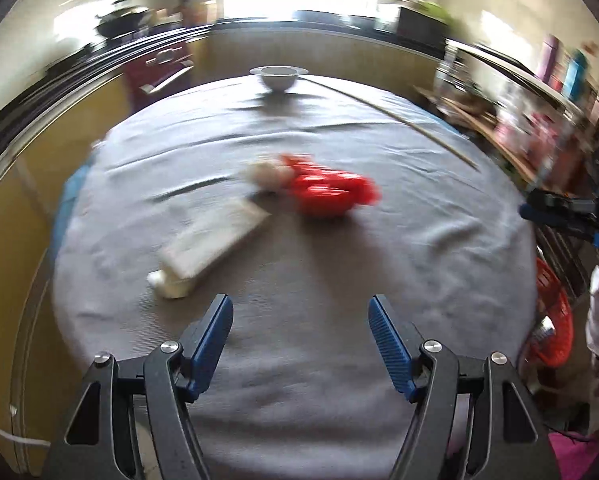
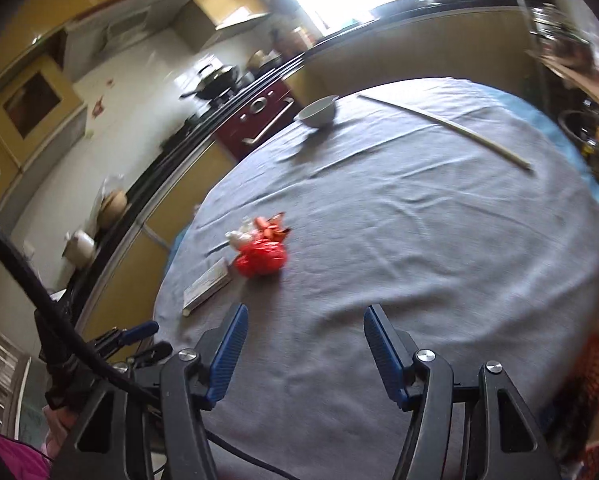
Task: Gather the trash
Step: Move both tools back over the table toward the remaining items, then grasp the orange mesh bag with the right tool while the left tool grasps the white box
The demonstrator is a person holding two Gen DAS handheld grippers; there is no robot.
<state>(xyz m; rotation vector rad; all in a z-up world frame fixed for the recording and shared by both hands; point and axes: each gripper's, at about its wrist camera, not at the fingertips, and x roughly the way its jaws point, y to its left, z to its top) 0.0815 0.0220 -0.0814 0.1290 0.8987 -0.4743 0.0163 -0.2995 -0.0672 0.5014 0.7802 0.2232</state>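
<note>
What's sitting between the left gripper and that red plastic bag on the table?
Nothing visible. Only bare grey cloth lies between the empty left gripper and the red bag. The flat white box sits off to one side, beside the bag.

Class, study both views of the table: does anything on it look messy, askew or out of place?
Yes. A crumpled red bag, pale scraps and a flat box lying askew clutter the grey cloth. A long stick lies diagonally near the bowl.

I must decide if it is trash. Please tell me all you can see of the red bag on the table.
The red bag looks like thin, glossy plastic, crumpled into a bundle and gathered at its far end. It lies on the grey tablecloth, left of the middle. Pale small items lie against its far-left side, and a flat white box lies close beside it. Nothing grips it.
</note>
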